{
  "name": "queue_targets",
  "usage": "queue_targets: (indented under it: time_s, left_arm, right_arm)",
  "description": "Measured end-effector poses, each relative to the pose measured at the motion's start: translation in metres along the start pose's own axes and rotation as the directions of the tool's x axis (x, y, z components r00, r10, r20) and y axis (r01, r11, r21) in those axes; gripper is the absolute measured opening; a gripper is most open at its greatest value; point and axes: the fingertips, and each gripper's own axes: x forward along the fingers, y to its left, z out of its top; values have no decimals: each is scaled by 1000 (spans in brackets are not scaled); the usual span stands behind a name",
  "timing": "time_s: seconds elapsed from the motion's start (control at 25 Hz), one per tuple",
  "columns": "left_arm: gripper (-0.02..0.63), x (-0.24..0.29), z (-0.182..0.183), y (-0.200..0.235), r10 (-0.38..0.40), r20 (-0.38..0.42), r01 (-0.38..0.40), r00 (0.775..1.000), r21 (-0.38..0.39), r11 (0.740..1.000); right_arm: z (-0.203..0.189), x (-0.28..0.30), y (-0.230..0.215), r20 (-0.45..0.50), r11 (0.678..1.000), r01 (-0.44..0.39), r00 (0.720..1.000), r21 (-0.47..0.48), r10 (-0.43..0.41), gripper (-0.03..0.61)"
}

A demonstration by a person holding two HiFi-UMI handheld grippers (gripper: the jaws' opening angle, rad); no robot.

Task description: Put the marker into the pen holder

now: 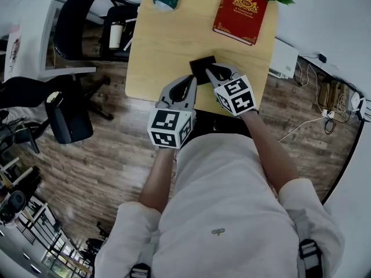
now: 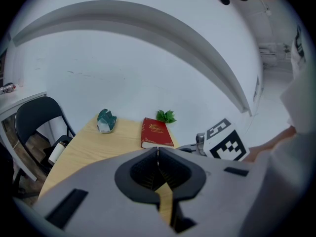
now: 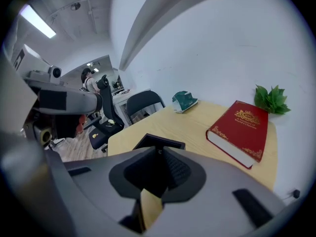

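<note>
Bench (image 1: 168, 45) of pale wood grain, corners rounded, carries a red hardback book (image 1: 240, 11) with gilt ornament at its far edge. Grey moulded left gripper (image 1: 191, 80) and right gripper (image 1: 210, 68) show ribbed jaws pressed together, empty. A black square pen holder (image 1: 200, 67) sits near the front edge, just beyond the right gripper's tips.

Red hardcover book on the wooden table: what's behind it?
A green leafy plant sits just behind the red gold-embossed book, at its far corner. Only leaves show; whatever holds them is hidden behind the book.
</note>
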Motion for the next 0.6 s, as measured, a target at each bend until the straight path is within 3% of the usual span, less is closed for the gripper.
queue_targets:
  time_s: [0.4, 0.6]
  left_arm:
    - [9, -3, 0, -4, -5, 4, 5, 1000, -1, 1000]
    - [9, -6, 0, -4, -8, 9, 8, 1000, -7, 1000]
  right_arm:
    - [-1, -1, 0, -21, 981, 64, 997, -183, -69, 55]
    - [-2, -1, -2, -20, 979, 79, 996, -186, -84, 58]
